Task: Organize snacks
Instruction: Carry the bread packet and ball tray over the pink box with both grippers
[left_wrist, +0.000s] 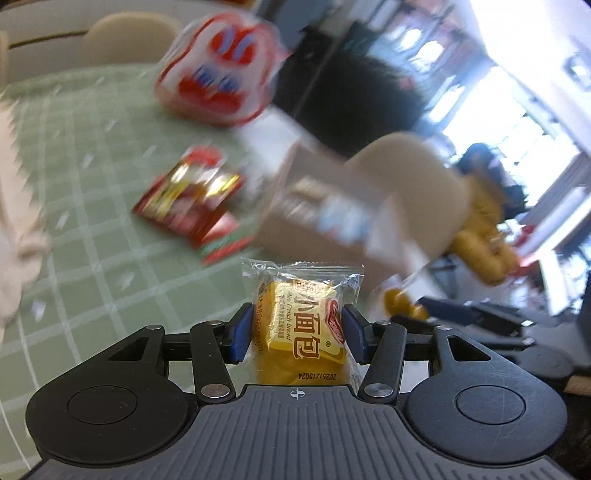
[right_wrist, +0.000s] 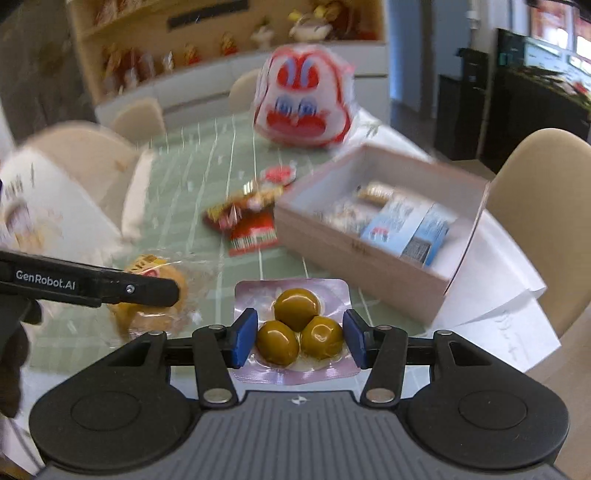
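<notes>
My left gripper (left_wrist: 297, 328) is shut on a yellow mini French bread packet (left_wrist: 301, 325) and holds it above the green checked tablecloth (left_wrist: 92, 229). In the right wrist view the same left gripper (right_wrist: 155, 291) and bread packet (right_wrist: 147, 295) show at the left. My right gripper (right_wrist: 300, 338) is shut on a clear pack of three green olives (right_wrist: 297, 328). An open pink cardboard box (right_wrist: 354, 251) with blue snack packs inside lies to the right front. Red snack packets (right_wrist: 251, 214) lie on the cloth; they also show in the left wrist view (left_wrist: 188, 195).
A large red and white bag (right_wrist: 304, 99) stands at the far side of the table; it also shows in the left wrist view (left_wrist: 218, 70). Beige chairs (right_wrist: 543, 206) ring the table. White paper sheets (right_wrist: 498, 295) lie under the box. A white box (right_wrist: 48, 206) stands at left.
</notes>
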